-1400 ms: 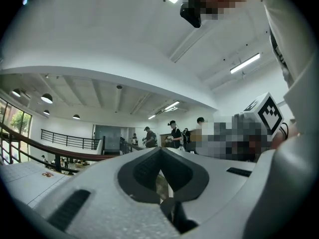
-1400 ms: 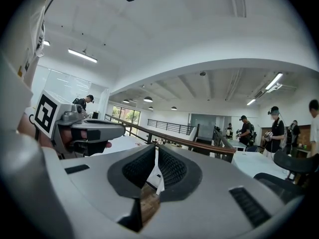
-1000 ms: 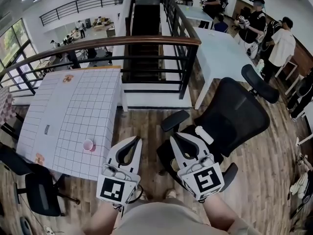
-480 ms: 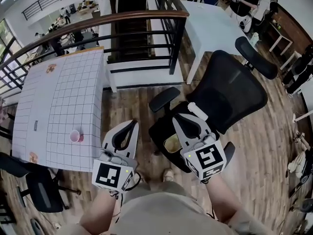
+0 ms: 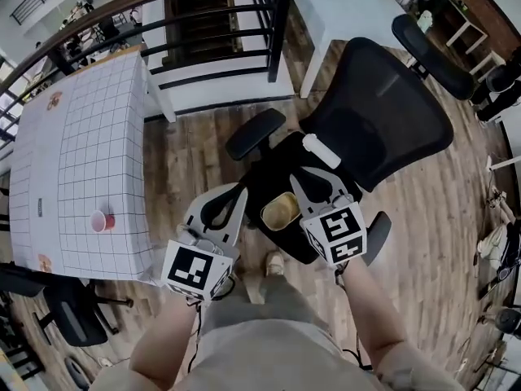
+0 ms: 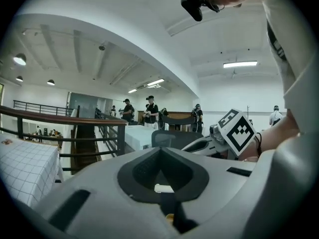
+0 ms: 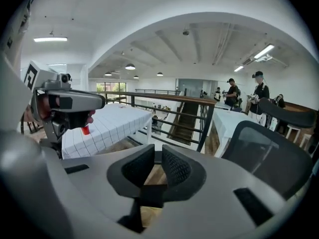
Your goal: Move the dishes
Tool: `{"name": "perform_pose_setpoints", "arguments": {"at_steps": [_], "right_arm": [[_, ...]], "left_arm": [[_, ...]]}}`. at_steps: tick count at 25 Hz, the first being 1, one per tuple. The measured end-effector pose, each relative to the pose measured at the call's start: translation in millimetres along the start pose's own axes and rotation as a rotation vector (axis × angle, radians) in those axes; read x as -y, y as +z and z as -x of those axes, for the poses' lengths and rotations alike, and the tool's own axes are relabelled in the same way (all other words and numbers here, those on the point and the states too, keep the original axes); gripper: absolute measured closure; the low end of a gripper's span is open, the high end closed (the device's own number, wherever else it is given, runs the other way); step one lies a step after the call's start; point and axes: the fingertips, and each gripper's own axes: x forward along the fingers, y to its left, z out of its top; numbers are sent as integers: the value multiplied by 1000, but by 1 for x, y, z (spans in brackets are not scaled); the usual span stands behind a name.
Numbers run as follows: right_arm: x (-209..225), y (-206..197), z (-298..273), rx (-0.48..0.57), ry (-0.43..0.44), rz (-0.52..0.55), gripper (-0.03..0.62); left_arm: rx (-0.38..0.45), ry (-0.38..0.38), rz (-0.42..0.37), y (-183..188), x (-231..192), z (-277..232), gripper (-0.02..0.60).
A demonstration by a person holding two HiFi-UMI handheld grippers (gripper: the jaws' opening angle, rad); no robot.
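Left gripper (image 6: 160,152) and right gripper (image 7: 155,153) have dropped toward the chair (image 5: 383,120), claws closed and empty. Next, open the right one for the dish (image 5: 281,212), seemingly on its seat.

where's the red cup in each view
Head view: red cup at left, on the checked table.
Left gripper view: not in it; only the table's corner shows, lower left.
Right gripper view: a red sliver at left, just under the left gripper.
Shared landmark: the checked table.

Wood floor (image 5: 203,149), black mesh chair (image 5: 383,120), grid-clothed table (image 5: 81,153) beside a railing (image 5: 212,10).
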Motion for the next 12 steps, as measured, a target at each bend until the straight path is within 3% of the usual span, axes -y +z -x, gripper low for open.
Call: {"name": "perform_pose_setpoints", "arguments": {"at_steps": [2, 5, 12], "right_arm": [[8, -24, -14, -39, 3, -4, 557], [16, -63, -37, -107, 6, 3, 490], [19, -155, -85, -239, 55, -20, 484]], "left_arm": [[-31, -13, -10, -22, 1, -16, 569], [-102, -38, -35, -61, 3, -37, 569], [-239, -33, 42, -160, -4, -64, 569]]}}
